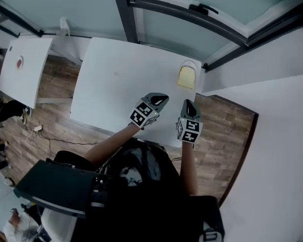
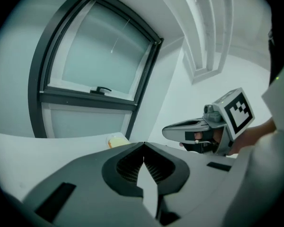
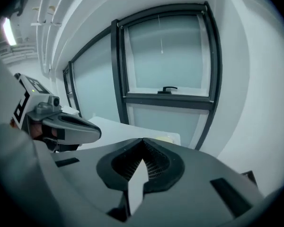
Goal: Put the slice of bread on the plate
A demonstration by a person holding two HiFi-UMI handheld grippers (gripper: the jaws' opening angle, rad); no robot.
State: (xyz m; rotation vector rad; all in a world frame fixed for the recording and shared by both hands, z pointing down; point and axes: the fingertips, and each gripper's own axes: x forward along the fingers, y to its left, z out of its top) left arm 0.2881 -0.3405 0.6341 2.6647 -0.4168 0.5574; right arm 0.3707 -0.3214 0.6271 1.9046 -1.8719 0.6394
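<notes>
A yellowish slice of bread (image 1: 186, 77) lies on a small white plate (image 1: 190, 64) at the far right corner of the white table (image 1: 121, 84). Both grippers hang over the table's near edge, well short of the plate. My left gripper (image 1: 160, 100) is shut with nothing in it, its jaws meeting at the tip (image 2: 143, 145). My right gripper (image 1: 188, 105) is beside it, also shut and empty (image 3: 143, 140). The left gripper view shows the bread (image 2: 116, 140) ahead and the right gripper (image 2: 166, 132) to the right. In the right gripper view the plate (image 3: 166, 138) peeks over the jaws, with the left gripper (image 3: 97, 132) at left.
A second white table (image 1: 30, 79) with a small red thing (image 1: 19, 62) stands to the left across a strip of wooden floor. A window with a dark frame (image 1: 192, 14) runs behind the table, and a white wall (image 1: 272, 115) closes the right side. A black case (image 1: 55, 188) sits at lower left.
</notes>
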